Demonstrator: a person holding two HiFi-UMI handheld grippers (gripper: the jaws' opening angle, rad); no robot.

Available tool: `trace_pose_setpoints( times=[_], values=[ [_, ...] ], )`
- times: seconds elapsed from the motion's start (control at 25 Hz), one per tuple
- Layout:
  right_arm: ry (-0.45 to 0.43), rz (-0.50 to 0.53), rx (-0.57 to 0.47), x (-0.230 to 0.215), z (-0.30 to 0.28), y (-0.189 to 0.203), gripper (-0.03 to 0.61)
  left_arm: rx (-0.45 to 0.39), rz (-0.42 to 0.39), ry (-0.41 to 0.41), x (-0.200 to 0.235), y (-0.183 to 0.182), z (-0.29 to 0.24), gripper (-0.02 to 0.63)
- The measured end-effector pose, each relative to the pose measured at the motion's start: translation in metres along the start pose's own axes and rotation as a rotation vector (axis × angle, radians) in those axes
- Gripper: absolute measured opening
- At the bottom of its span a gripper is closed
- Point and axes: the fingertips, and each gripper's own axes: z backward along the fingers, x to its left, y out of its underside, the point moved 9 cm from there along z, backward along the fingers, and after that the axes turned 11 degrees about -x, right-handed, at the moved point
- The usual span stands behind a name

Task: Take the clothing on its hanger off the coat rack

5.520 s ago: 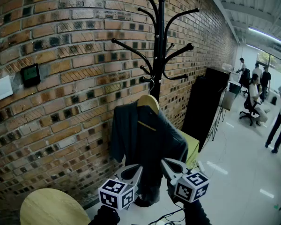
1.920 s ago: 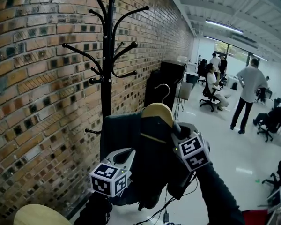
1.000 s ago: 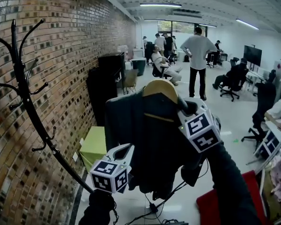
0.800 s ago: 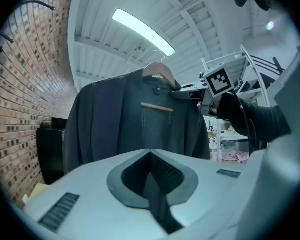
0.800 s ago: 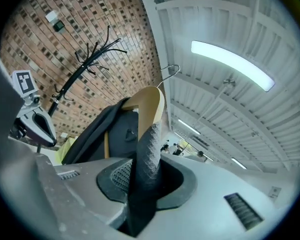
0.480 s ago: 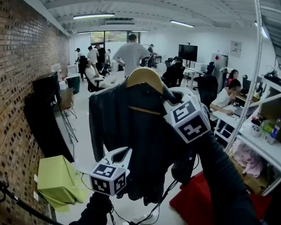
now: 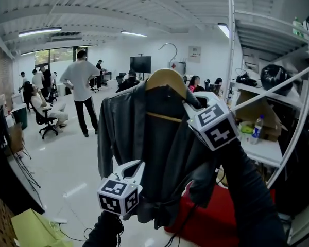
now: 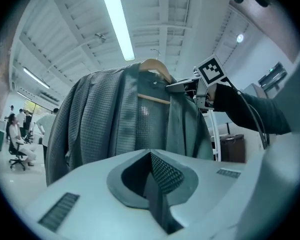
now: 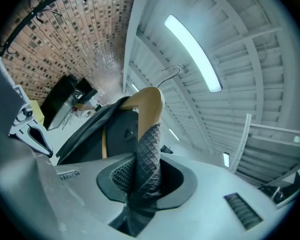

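Note:
A dark grey jacket [image 7: 144, 153] hangs on a wooden hanger [image 7: 167, 81] whose metal hook [image 7: 168, 48] is free in the air. My right gripper [image 7: 191, 106] is shut on the hanger's right shoulder and holds it up at chest height. In the right gripper view the wooden arm [image 9: 147, 106] runs straight into the jaws of the right gripper [image 9: 145, 149]. My left gripper [image 7: 136, 168] hangs below the jacket's front, shut, with nothing in it. From the left gripper view the jacket [image 8: 105, 119] fills the middle. The coat rack [image 9: 40, 4] shows far behind, against the brick wall.
Metal shelving [image 7: 278, 86] with a bottle [image 7: 256, 127] and boxes stands close on the right. A standing person [image 7: 82, 86] and several seated people are further back in the office. A red object [image 7: 216, 220] lies on the floor below the jacket, a yellow-green one [image 7: 31, 230] at lower left.
The jacket on its hanger has come off the rack in my right gripper. The view has swung away from the brick wall and rack toward the open office and the shelving.

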Motion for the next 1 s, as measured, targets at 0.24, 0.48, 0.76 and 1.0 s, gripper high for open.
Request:
trace_pose_setpoints(
  times=[0.24, 0.48, 0.76, 1.0],
  values=[
    [0.157, 0.034, 0.15, -0.082, 0.032, 0.02, 0.044, -0.027, 0.041, 0.173, -0.028, -0.013, -0.063, 0.006],
    [0.29, 0.075, 0.265, -0.149, 0.097, 0.05, 0.044, -0.064, 0.072, 0.315, -0.091, -0.02, -0.119, 0.006],
    [0.396, 0.187, 0.346, -0.251, 0.182, 0.1, 0.044, -0.104, 0.105, 0.451, -0.214, -0.008, -0.209, 0.006],
    [0.471, 0.205, 0.448, -0.297, 0.235, 0.162, 0.043, -0.031, 0.106, 0.533, -0.268, 0.027, -0.252, 0.006]
  ],
)
